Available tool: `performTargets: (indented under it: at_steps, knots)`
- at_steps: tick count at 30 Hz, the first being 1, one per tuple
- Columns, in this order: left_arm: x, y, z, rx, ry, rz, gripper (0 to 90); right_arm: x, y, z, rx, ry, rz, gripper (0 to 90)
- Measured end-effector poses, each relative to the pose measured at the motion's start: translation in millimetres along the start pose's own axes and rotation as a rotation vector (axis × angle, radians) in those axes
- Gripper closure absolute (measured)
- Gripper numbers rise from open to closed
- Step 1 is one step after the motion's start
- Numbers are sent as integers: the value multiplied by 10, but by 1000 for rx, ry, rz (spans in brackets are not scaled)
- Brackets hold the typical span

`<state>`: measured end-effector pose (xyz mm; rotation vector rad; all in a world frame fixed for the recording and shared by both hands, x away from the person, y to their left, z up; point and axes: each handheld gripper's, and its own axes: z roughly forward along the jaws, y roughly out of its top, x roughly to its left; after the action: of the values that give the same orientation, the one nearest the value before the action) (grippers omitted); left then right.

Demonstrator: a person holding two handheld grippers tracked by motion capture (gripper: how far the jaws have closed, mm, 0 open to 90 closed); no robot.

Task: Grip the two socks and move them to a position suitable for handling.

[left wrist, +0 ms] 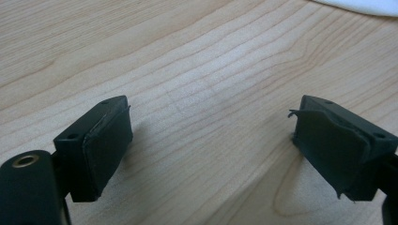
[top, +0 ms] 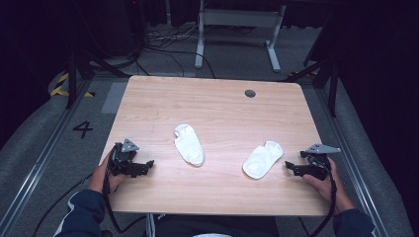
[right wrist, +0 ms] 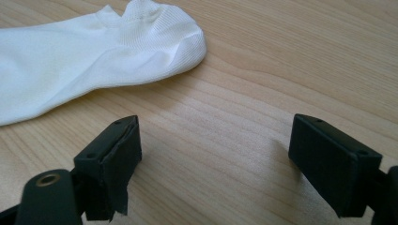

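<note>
While jaws gape, 2 socks (top: pixel 189 144) on table (top: pixel 222 187).

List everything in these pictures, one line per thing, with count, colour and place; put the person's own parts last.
Short white fabric socks: 2, white; left sock near the table's middle, right sock toward the right gripper, apart from each other.
Light wooden table: 1, pale wood grain; centre of the high view.
Round dark grommet: 1, dark grey; far right part of the tabletop.
White metal frame legs: 2 visible, white; on the floor beyond the table.
Floor marking "4": 1, black; left of the table.
Left gripper: 1, black; near left edge, open, empty.
Right gripper: 1, black; near right edge, open, empty.
</note>
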<state>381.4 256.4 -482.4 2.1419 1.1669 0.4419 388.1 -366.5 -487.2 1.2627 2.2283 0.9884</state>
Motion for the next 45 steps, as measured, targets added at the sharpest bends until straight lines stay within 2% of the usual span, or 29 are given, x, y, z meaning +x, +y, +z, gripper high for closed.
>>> performTargets:
  at_steps: [4,9,11,12,15,18,20,21,24,25,26,30,32,33,36,40,43,45]
  knots:
    - [-9,9,-2,12,7,-1,111,0,1,1,1,-2,3,167]
    - [-25,-11,-13,2,16,-5,112,5,2,2,2,-10,11,160]
    - [-26,-23,-30,4,4,10,116,7,4,4,3,-12,13,159]
    - [-28,-31,-42,-3,-1,31,139,9,4,4,3,-13,14,159]
    - [-55,-32,-52,-13,23,75,146,11,3,3,1,-16,12,159]
    - [-78,-3,-81,13,33,130,155,0,3,3,4,-11,7,158]
    - [-87,7,-80,17,5,132,175,-2,3,4,2,-7,9,158]
    - [-81,16,-81,17,-25,131,175,-2,3,4,1,-7,9,158]
    - [-113,65,-109,-18,-58,127,190,-2,2,3,2,-7,9,158]
    - [-123,95,-122,-34,-66,140,195,-2,1,2,2,-6,9,158]
    - [-161,132,-139,-44,-82,141,203,-2,1,1,2,-6,9,158]
    - [-344,282,-158,-81,-119,192,231,-2,1,2,2,-6,8,158]
    - [-468,369,-134,-93,-158,213,242,-2,1,2,2,-6,8,158]
    - [-522,412,-119,-98,-165,241,249,-2,1,2,2,-6,9,158]
    - [-711,530,-58,-100,-213,287,282,-2,1,2,2,-6,8,159]
    - [-919,675,52,-103,-244,339,338,0,2,0,3,-11,3,160]
    - [-1023,751,154,-90,-286,374,400,9,12,-3,7,-9,5,184]
    - [-1097,795,236,-67,-315,389,429,30,29,-9,12,-8,-7,242]
